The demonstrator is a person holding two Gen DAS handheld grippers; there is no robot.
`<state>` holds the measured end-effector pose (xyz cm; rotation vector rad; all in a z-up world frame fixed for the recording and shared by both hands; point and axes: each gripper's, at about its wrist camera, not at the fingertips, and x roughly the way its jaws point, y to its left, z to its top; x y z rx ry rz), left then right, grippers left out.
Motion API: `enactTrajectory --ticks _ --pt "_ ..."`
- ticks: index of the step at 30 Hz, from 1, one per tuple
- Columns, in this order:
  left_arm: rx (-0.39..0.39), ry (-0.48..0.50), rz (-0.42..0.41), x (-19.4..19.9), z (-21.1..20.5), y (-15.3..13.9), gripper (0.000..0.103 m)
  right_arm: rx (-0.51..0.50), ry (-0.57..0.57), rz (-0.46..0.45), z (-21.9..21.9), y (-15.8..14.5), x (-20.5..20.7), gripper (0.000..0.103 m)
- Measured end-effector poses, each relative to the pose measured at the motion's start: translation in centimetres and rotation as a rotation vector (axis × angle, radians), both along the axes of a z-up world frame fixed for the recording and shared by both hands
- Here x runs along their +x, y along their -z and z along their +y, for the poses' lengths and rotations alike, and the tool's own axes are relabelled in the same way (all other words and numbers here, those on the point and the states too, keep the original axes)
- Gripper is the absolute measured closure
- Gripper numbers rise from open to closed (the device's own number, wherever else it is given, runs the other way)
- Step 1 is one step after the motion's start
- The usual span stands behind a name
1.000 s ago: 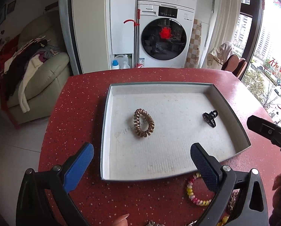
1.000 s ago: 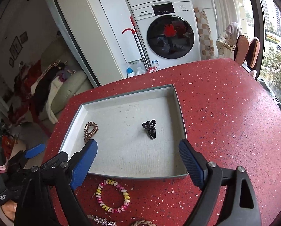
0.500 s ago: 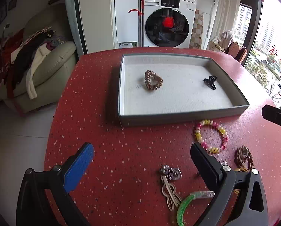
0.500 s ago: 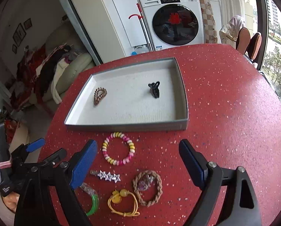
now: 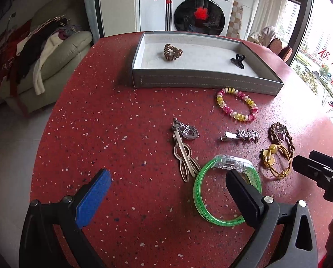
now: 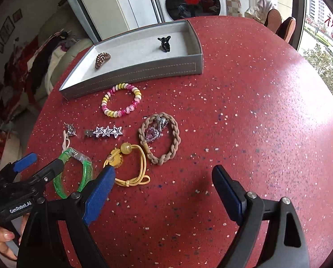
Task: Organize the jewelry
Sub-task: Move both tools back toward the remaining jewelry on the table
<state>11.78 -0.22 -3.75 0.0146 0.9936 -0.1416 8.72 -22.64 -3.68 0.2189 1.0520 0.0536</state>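
A grey tray (image 5: pixel 206 81) (image 6: pixel 130 74) at the table's far side holds a brown spiral hair tie (image 5: pixel 172 52) (image 6: pixel 102 59) and a black claw clip (image 5: pixel 238 60) (image 6: pixel 164 43). Loose on the red table in front of it lie a pink-yellow bead bracelet (image 5: pixel 237 107) (image 6: pixel 121 103), a star hair clip (image 5: pixel 241 135) (image 6: pixel 105 131), a silver heart piece with a beige clip (image 5: pixel 185 147), a green bangle (image 5: pixel 224 189) (image 6: pixel 73 174), a yellow hair tie (image 5: pixel 276 159) (image 6: pixel 130 165) and a braided brown band (image 5: pixel 281 137) (image 6: pixel 161 138). My left gripper (image 5: pixel 166 192) is open above the bangle's left. My right gripper (image 6: pixel 164 192) is open, empty, near the yellow tie.
The round red speckled table (image 6: pixel 256 111) drops off at its left edge (image 5: pixel 43 134). A sofa with clothes (image 5: pixel 43 51) stands to the left, a washing machine (image 5: pixel 200 15) behind, a window with chairs at the right.
Both grippers have pulled back from the tray toward the table's near side and dropped lower. The loose jewelry in front of the tray has come into view. Both stay open.
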Motion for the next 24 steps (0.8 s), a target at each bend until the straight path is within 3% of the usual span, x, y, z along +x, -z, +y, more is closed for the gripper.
enactTrajectory --ticks 2,7,14,18,23,24 --pt "0.002 -0.010 0.004 -0.4 -0.2 0.2 0.000 -0.007 0.013 0.003 0.1 0.2 -0.2 0.018" --pt "0.014 -0.031 0.006 -0.9 -0.6 0.6 0.000 -0.018 0.018 -0.007 0.6 -0.1 -0.2 0.042" --pt "0.037 -0.041 0.022 -1.1 -0.8 1.2 0.000 -0.077 -0.038 -0.017 3.0 -0.1 0.3 0.051" --pt "0.038 -0.031 0.010 -1.4 -1.1 1.2 0.009 -0.154 -0.073 -0.026 4.3 0.0 0.3 0.062" --pt "0.058 0.001 -0.017 -1.9 -1.8 0.9 0.026 -0.198 -0.111 -0.032 5.0 -0.1 0.1 0.087" --pt "0.052 0.011 -0.017 -2.0 -1.9 0.8 0.032 -0.193 -0.111 -0.033 5.0 0.0 0.0 0.096"
